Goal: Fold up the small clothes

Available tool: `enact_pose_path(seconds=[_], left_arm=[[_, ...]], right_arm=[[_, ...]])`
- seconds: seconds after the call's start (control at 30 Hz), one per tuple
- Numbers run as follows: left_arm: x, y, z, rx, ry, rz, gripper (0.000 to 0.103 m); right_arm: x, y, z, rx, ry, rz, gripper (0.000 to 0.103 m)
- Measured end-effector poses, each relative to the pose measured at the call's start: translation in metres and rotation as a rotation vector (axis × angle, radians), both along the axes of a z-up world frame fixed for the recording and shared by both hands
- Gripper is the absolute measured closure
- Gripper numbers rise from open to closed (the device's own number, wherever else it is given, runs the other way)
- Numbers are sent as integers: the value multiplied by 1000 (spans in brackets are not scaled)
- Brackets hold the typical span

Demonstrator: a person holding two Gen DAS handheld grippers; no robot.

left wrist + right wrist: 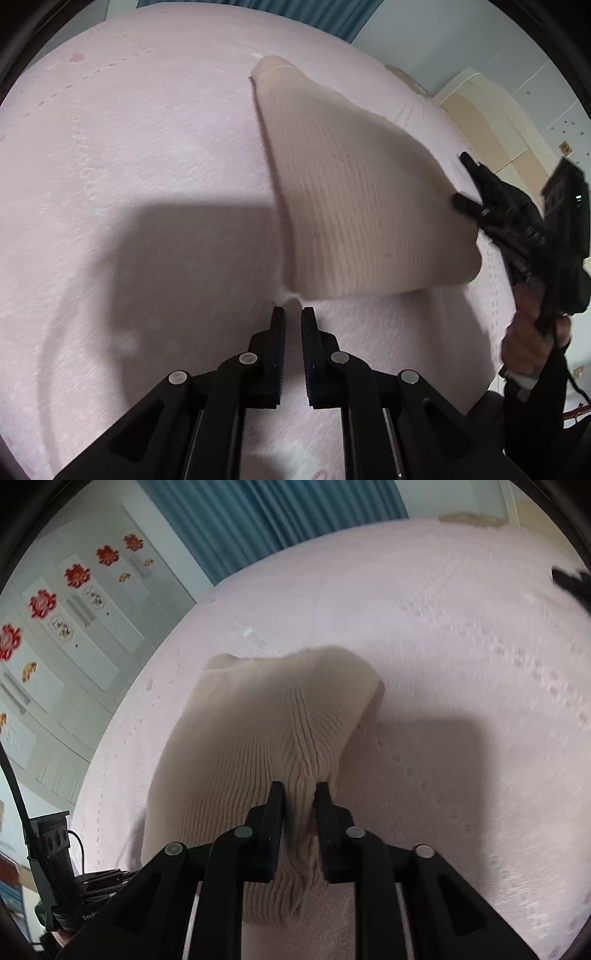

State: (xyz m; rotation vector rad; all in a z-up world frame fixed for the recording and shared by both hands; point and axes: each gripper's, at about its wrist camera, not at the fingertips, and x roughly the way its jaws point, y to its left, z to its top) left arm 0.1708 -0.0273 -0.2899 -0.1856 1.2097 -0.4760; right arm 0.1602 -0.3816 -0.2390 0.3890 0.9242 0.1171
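Left gripper [293, 317]: black jaws nearly clenched, pinching a small tuft of pale fabric at the near corner of the garment; whether that tuft belongs to the garment or to the sheet under it cannot be told.
Right gripper [299, 794]: jaws clamped on a bunched, ribbed edge of the garment, fabric gathered into tight pleats between the pads.
Garment [351, 206]: small cream ribbed knit, lying across the middle of the bed, one edge lifted and pulled taut toward the right gripper, far tip still resting on the sheet.
Bed sheet [129, 166]: pale pink, faintly patterned, carrying the garment; dark shadow of the rig beside the knit.
Surroundings: blue curtain [258, 520] beyond the far edge of the bed.
Step in hand, as judged: gripping two points of the near edge, fold not yet made.
Next move, as judged: lifting both held points together and carrying them over toward the far tip, keeping the edge stretched so the knit lands flat.
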Motion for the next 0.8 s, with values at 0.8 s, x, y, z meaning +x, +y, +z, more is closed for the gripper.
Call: enact_pose_path(seconds=[0.8], left_arm=[[135,6,1,-301,-24,165,53]], right_arm=[[2,49,-9,-184,-74,132,80]])
